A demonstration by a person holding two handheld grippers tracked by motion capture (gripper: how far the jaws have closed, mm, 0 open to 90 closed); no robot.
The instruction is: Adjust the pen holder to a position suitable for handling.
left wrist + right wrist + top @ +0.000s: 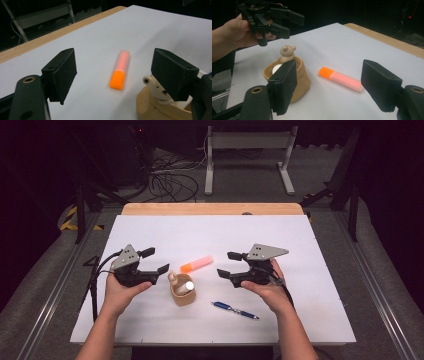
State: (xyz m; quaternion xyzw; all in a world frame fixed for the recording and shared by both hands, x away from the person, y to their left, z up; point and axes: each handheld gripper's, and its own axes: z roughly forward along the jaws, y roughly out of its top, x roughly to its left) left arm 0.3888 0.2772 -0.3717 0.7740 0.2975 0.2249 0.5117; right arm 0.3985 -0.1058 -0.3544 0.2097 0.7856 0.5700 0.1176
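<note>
High view: both the left gripper and right gripper hover with jaws spread, empty, flanking the tan bear-shaped holder cup; the orange highlighter marker lies just behind it, likely next to pick

Colours between my black fingers

My fingers are matt black on both sides; between them lies an orange highlighter with a bright orange cap and a paler, pinkish clear body. By my right-hand finger stands a tan holder with a tan bear-shaped knob, a white round top showing inside. The table beneath is plain white, edged in light wood. A blue pen has silver trim.
</note>
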